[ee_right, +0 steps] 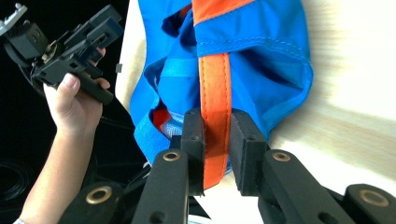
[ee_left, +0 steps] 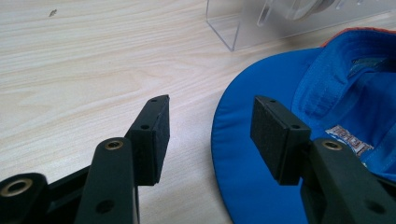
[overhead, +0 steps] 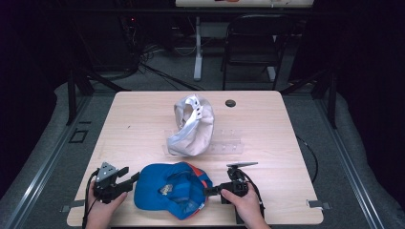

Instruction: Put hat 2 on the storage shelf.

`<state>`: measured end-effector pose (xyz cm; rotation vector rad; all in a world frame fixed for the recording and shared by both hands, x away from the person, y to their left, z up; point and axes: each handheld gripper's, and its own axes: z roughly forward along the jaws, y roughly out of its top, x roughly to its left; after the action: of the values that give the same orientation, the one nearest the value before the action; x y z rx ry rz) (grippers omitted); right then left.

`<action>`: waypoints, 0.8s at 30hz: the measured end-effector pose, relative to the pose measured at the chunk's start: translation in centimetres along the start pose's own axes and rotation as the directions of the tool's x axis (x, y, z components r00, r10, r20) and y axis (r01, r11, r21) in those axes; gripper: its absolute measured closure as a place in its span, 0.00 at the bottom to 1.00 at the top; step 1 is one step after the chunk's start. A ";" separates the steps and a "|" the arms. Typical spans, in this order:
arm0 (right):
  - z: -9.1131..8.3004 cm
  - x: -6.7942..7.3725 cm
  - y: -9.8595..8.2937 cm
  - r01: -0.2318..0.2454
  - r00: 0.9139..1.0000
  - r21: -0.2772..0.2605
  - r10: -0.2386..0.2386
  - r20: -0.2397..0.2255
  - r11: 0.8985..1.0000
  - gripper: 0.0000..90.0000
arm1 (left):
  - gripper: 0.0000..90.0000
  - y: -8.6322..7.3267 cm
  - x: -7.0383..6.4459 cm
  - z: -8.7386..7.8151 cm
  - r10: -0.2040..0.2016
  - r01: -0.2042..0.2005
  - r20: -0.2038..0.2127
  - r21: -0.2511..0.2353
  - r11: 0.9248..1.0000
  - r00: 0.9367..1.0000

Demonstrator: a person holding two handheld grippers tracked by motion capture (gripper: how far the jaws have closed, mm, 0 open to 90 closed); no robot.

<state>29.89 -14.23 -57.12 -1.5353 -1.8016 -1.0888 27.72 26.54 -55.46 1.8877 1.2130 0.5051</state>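
A blue cap (overhead: 169,191) lies upside down at the table's front middle, its brim toward the left. My left gripper (overhead: 130,180) stands open at the brim's edge. In the left gripper view the open gripper (ee_left: 210,105) has one pad over bare wood and the other over the blue brim (ee_left: 261,196), touching nothing. My right gripper (overhead: 210,191) is at the cap's right side. In the right gripper view it (ee_right: 215,119) is shut on the cap's orange strap (ee_right: 214,79). A white cap (overhead: 191,126) rests on a clear acrylic stand (overhead: 224,147) at mid-table.
A small black round thing (overhead: 230,103) lies on the wooden table (overhead: 138,119) near its back right. A black chair (overhead: 253,43) and a desk leg stand on the floor beyond. The clear stand's corner (ee_left: 229,32) is just past the blue brim.
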 end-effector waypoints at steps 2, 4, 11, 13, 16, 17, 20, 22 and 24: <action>-0.3 0.0 0.1 -0.003 1.000 0.006 0.003 0.009 1.000 0.86 | 0.53 0.0 0.0 0.0 0.000 0.000 -0.002 -0.002 1.000 1.000; -0.6 0.1 0.2 -0.001 1.000 -0.001 0.001 0.011 1.000 0.86 | 0.53 0.0 0.0 -0.1 0.002 -0.002 -0.001 0.001 1.000 1.000; -1.6 0.8 0.6 0.021 0.999 -0.011 -0.021 0.033 1.000 0.87 | 0.53 0.0 0.0 -0.1 0.000 0.000 -0.002 -0.001 1.000 1.000; -2.0 1.0 0.9 0.023 0.999 -0.013 -0.022 0.044 1.000 0.87 | 0.53 0.0 -0.1 -0.1 -0.001 0.001 -0.002 0.001 1.000 1.000; -2.9 1.5 1.4 0.042 0.996 0.000 -0.042 0.076 0.999 0.87 | 0.53 0.0 -0.2 0.0 0.004 -0.004 0.002 -0.001 1.000 1.000; -3.1 1.8 1.6 0.040 0.996 -0.010 -0.039 0.084 0.999 0.87 | 0.53 0.0 -0.2 0.0 0.005 -0.005 0.003 -0.001 1.000 1.000; -4.0 2.4 2.2 0.054 0.991 0.002 -0.054 0.121 0.999 0.87 | 0.53 0.0 -0.2 0.0 0.007 -0.007 0.001 0.001 1.000 1.000; -4.4 2.7 2.5 0.056 0.989 0.013 -0.057 0.136 0.998 0.87 | 0.53 0.0 -0.3 0.0 0.010 -0.010 0.002 0.001 1.000 1.000; -4.8 2.9 2.8 0.057 0.987 0.026 -0.060 0.151 0.998 0.87 | 0.53 0.0 -0.3 0.0 0.011 -0.011 0.005 0.001 1.000 1.000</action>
<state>31.53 -16.55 -51.53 -1.5991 -1.9647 -0.9998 27.58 26.24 -55.42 1.8966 1.2002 0.5058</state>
